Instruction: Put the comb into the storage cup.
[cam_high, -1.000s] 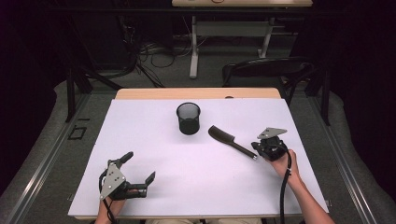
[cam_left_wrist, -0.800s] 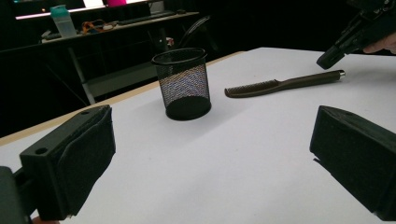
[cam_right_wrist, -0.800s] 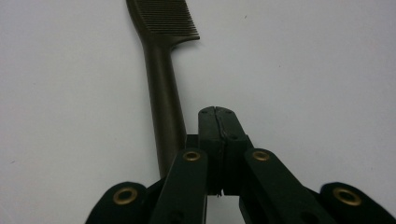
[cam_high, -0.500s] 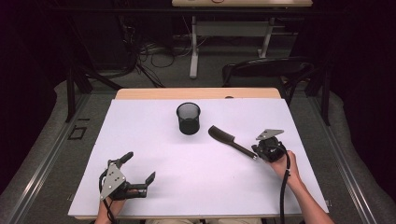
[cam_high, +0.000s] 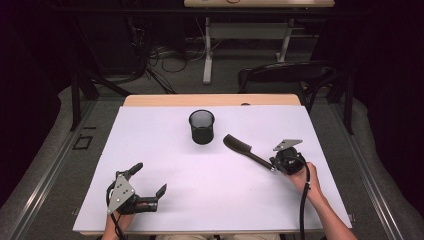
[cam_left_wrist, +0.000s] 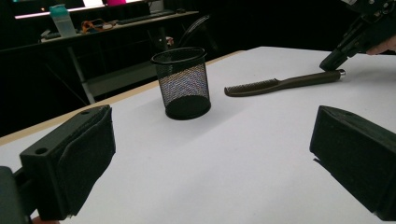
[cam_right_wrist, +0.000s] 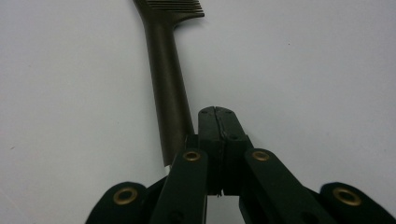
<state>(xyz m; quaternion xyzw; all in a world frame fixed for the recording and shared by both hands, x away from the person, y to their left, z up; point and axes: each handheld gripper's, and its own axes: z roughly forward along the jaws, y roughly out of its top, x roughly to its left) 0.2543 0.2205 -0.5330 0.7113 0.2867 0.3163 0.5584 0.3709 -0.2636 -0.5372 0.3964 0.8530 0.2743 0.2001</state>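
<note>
The right gripper (cam_right_wrist: 218, 122) has its two black jaws pressed flat together with nothing between them, their tips resting on the white table (cam_high: 165, 145) just beside the handle end of the long dark-brown plastic comb (cam_right_wrist: 169, 88), which lies flat with its toothed end pointing toward the black wire-mesh cup (cam_high: 201, 127). That cup stands upright near the middle of the table's far half, a little apart from the comb. The left gripper (cam_high: 148, 182), well apart at the near left, has its padded jaws spread wide and empty.
</note>
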